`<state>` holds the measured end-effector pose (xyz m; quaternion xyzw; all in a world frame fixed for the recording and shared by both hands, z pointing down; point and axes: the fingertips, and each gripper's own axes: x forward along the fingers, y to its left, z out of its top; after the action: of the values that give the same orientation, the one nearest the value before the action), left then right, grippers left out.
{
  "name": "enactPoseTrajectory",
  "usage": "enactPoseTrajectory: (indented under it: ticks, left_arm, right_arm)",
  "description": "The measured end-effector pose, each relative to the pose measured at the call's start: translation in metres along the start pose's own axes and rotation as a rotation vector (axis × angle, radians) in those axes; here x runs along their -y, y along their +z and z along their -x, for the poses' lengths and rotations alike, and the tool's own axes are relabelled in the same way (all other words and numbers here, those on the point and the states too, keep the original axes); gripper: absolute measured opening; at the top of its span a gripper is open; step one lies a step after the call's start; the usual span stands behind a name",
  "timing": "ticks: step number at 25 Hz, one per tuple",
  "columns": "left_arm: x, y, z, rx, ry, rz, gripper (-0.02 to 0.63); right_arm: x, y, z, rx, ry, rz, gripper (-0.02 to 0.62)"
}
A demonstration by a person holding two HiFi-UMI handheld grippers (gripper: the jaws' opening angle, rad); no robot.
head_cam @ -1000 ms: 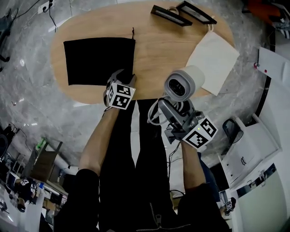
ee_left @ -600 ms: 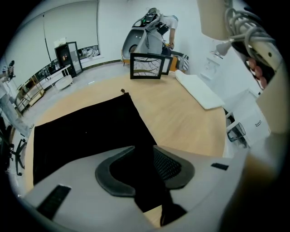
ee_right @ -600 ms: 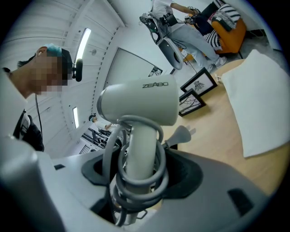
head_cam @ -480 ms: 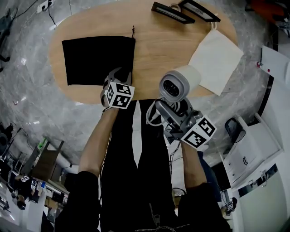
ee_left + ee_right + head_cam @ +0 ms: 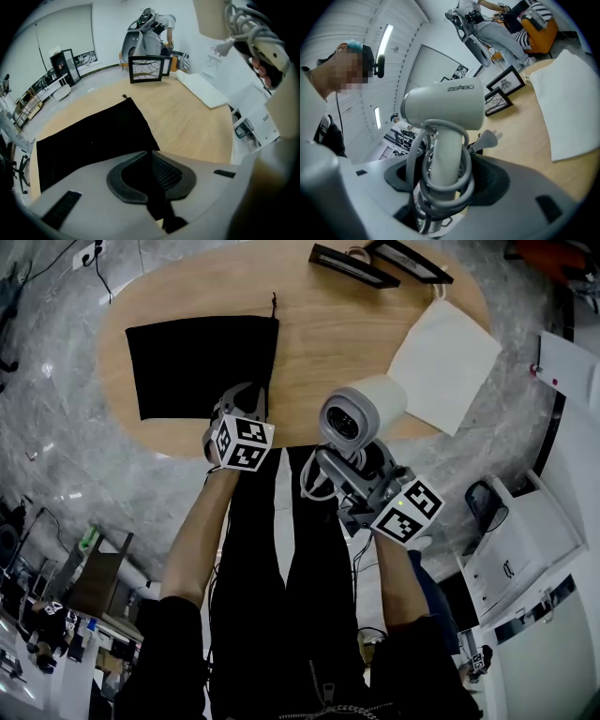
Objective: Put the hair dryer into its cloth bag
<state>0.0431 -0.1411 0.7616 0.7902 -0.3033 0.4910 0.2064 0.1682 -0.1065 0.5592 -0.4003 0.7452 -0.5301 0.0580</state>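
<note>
I work in an office-type lab room. Indicators: an oval wooden table (image 5: 328,343) on a grey marble-pattern floor (image 5: 56,456); a grey swivel chair (image 5: 140,42) at top centre of the left gripper view; shelving (image 5: 65,65) at upper left; a ceiling strip light (image 5: 386,40).

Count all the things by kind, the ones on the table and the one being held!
Cloth bags: 2, the black bag and the white bag
Picture frames: 2
Hair dryer: 1
Total: 5
</note>
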Motion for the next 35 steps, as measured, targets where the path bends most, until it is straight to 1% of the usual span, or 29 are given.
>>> enactPoseTrajectory:
  ticks: [3, 7, 8, 11, 13, 15, 17, 19, 22, 23, 27, 29, 32, 33, 35]
  left_arm:
    - [0.0, 0.004, 0.011, 0.027, -0.007, 0.011, 0.038]
    - [0.0, 0.009, 0.022, 0.061, -0.062, 0.088, 0.038]
    - [0.0, 0.008, 0.023, 0.063, -0.067, 0.095, 0.038]
    - [-0.003, 0.01, 0.027, 0.07, -0.048, 0.06, 0.038]
    - [-0.003, 0.008, 0.025, 0.064, -0.052, 0.058, 0.038]
    - [0.003, -0.001, 0.017, 0.027, -0.097, 0.077, 0.038]
    - [0.008, -0.008, 0.01, -0.009, -0.125, 0.072, 0.048]
    - [0.009, -0.011, 0.006, -0.021, -0.115, 0.042, 0.049]
    - [0.008, -0.011, 0.005, -0.02, -0.099, 0.038, 0.047]
    - [0.007, -0.01, 0.007, -0.013, -0.089, 0.042, 0.032]
    - [-0.001, 0.001, 0.022, 0.046, -0.057, 0.066, 0.026]
    - [-0.001, 0.006, 0.029, 0.067, -0.065, 0.075, 0.026]
    - [0.002, 0.002, 0.03, 0.045, -0.108, 0.097, 0.028]
    - [0.0, 0.001, 0.03, 0.046, -0.108, 0.101, 0.028]
    - [-0.006, 0.005, 0.037, 0.078, -0.088, 0.108, 0.026]
  right_arm:
    - [0.004, -0.003, -0.002, -0.01, -0.008, 0.0, 0.288]
    - [0.006, -0.007, -0.007, -0.026, -0.009, -0.002, 0.288]
    - [0.006, -0.007, -0.008, -0.029, -0.008, -0.003, 0.287]
    - [0.006, -0.009, -0.01, -0.039, -0.009, -0.004, 0.287]
    - [0.006, -0.01, -0.011, -0.043, -0.009, -0.002, 0.287]
    - [0.008, -0.012, -0.012, -0.048, -0.012, -0.001, 0.288]
    - [0.008, -0.014, -0.012, -0.051, -0.013, -0.002, 0.287]
    - [0.008, -0.015, -0.013, -0.054, -0.015, -0.003, 0.288]
    - [0.009, -0.016, -0.011, -0.058, -0.018, -0.003, 0.288]
    - [0.009, -0.017, -0.011, -0.06, -0.018, -0.003, 0.288]
    - [0.01, -0.019, -0.011, -0.07, -0.026, 0.002, 0.288]
    - [0.012, -0.019, -0.011, -0.076, -0.028, 0.005, 0.288]
    - [0.012, -0.02, -0.013, -0.082, -0.027, 0.01, 0.287]
    - [0.012, -0.02, -0.014, -0.084, -0.028, 0.013, 0.287]
    - [0.013, -0.022, -0.016, -0.094, -0.033, 0.018, 0.287]
